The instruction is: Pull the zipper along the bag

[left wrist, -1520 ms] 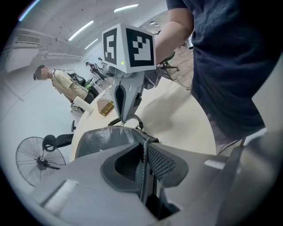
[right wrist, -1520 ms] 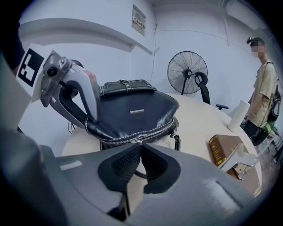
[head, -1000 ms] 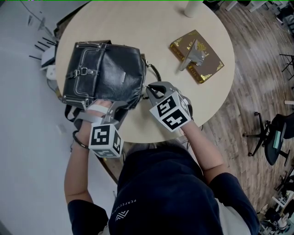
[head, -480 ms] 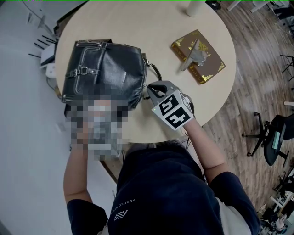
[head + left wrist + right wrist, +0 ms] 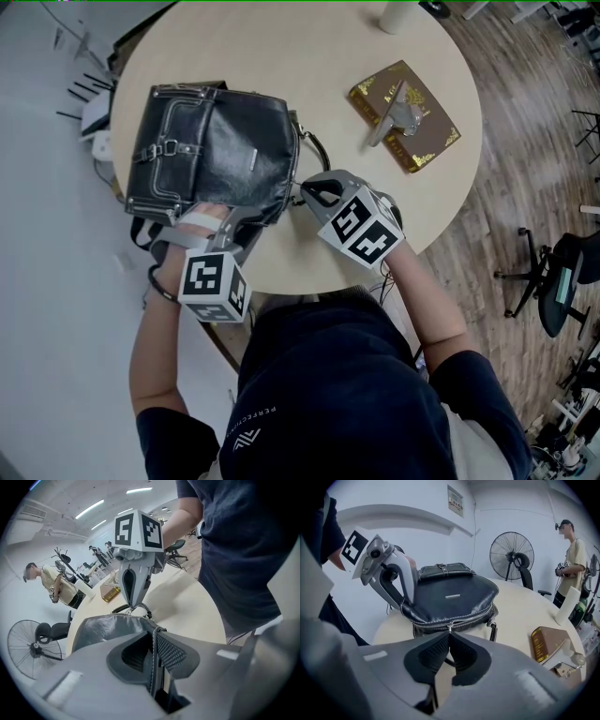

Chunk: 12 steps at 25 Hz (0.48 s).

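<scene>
Two claws work one black bag (image 5: 220,141) on one round table (image 5: 309,47).
Nearest, the left claw (image 5: 154,632) is clamped on the bag's leather edge at its 6 o'clock corner. The right claw (image 5: 449,634) has its pads pressed together on the single zipper pull (image 5: 449,627) at 4 o'clock. The bag lies toward the table's 9 o'clock. One brown book (image 5: 427,131) lies farther off at 2 o'clock. Since a second ago the right claw has edged slightly toward 3 o'clock, while bag and book lie as before.

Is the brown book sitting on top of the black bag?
No, the brown book lies on the bare table, off to the right of the black bag and not touching it.
</scene>
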### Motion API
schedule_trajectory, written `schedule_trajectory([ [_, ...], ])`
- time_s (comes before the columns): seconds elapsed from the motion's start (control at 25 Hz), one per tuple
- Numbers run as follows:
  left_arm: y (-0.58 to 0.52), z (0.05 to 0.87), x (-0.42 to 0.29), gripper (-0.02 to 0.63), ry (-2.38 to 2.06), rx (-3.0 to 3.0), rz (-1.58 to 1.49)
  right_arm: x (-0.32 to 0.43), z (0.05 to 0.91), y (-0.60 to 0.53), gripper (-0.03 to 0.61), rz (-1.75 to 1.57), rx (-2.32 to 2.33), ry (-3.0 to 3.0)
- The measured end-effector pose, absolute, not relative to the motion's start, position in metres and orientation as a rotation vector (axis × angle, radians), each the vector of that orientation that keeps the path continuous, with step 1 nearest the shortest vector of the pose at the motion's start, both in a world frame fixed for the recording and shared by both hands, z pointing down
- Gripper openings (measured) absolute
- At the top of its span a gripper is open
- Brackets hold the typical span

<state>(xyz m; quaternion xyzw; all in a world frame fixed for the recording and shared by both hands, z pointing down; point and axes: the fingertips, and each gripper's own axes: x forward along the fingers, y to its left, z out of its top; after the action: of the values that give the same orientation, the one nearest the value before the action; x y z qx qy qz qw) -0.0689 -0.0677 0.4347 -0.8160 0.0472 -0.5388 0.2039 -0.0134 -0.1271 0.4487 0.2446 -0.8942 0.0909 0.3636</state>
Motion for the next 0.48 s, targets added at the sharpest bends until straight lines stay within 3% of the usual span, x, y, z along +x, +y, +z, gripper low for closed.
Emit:
schedule_trajectory([
  [0.48,-0.065,0.434,-0.070,0.071,0.088,-2.285,-1.522,-0.014,0.445,-0.146,0.012,0.190,0.798,-2.269],
])
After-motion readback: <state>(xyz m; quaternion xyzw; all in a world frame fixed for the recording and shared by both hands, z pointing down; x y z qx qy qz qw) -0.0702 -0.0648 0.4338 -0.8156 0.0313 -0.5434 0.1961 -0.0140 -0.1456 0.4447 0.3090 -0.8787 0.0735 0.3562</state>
